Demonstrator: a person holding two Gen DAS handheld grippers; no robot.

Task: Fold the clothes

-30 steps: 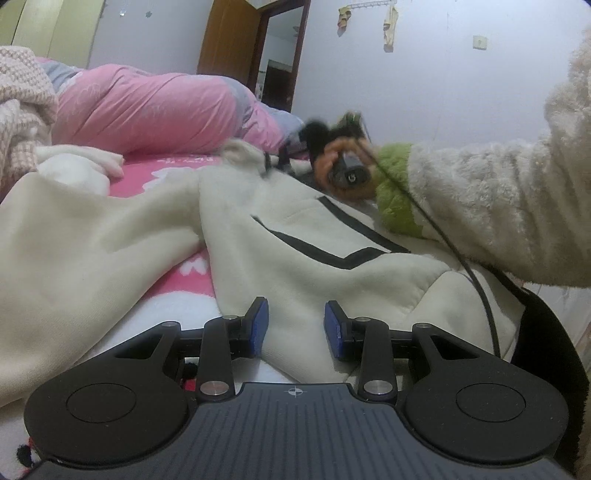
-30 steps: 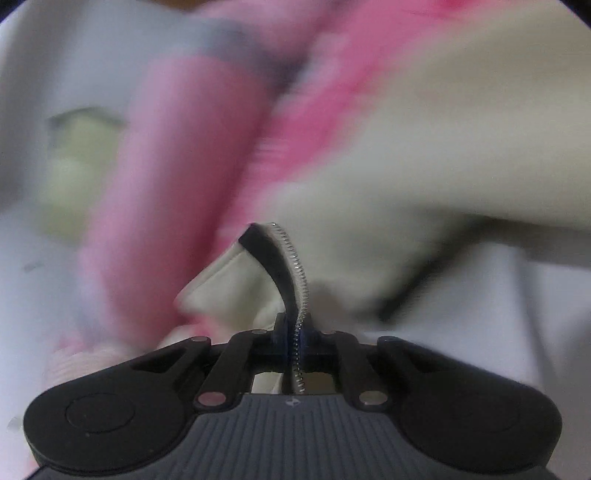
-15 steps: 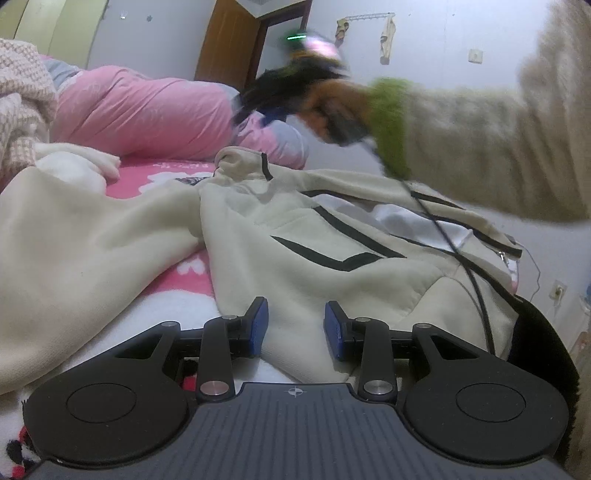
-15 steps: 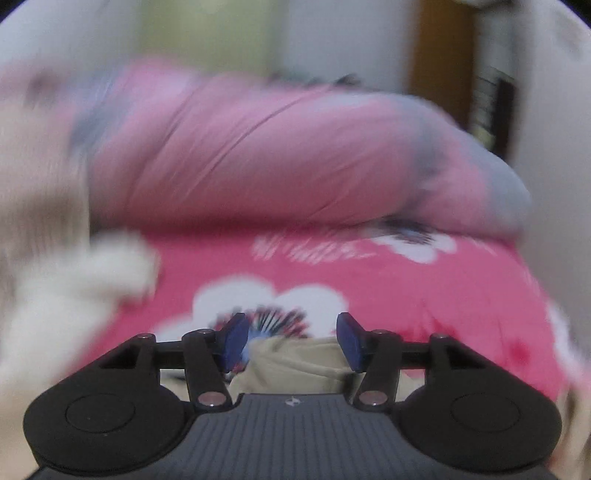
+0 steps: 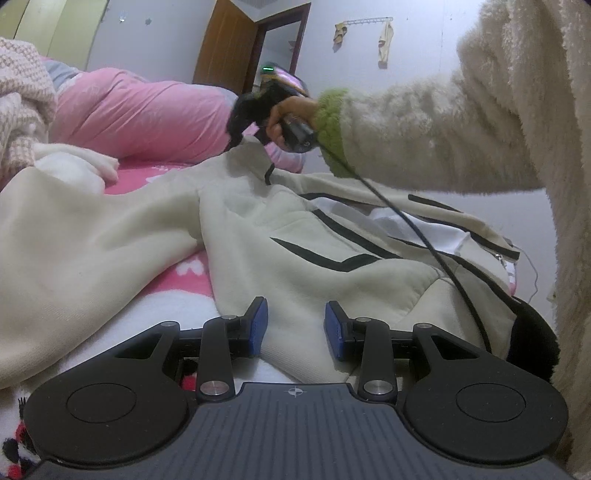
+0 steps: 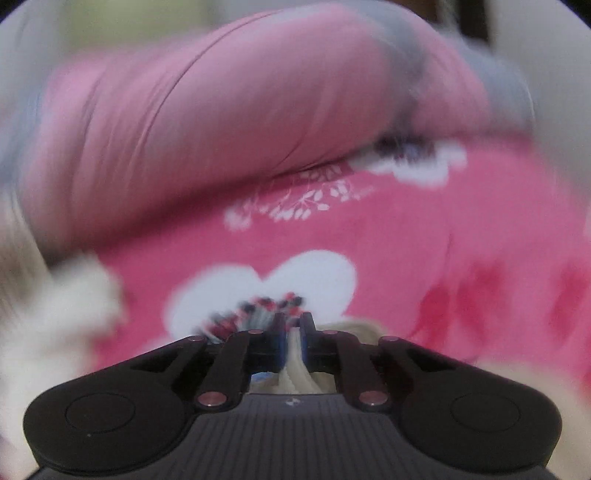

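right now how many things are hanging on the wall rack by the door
2: a small yellowish item at the rack's left end and a longer cream one at its right end. Nothing else shows there.

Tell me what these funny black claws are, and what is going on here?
There is no robot here. A person holds a pincher tool in each hand, and each tool has a camera looking along its two fingers. One picture comes from the left gripper. Its jaws are open over a cream jacket on the pink bed, and you can see the person's right hand. The blurry picture comes from the right gripper. Its jaws are closing on a pinch of the jacket.
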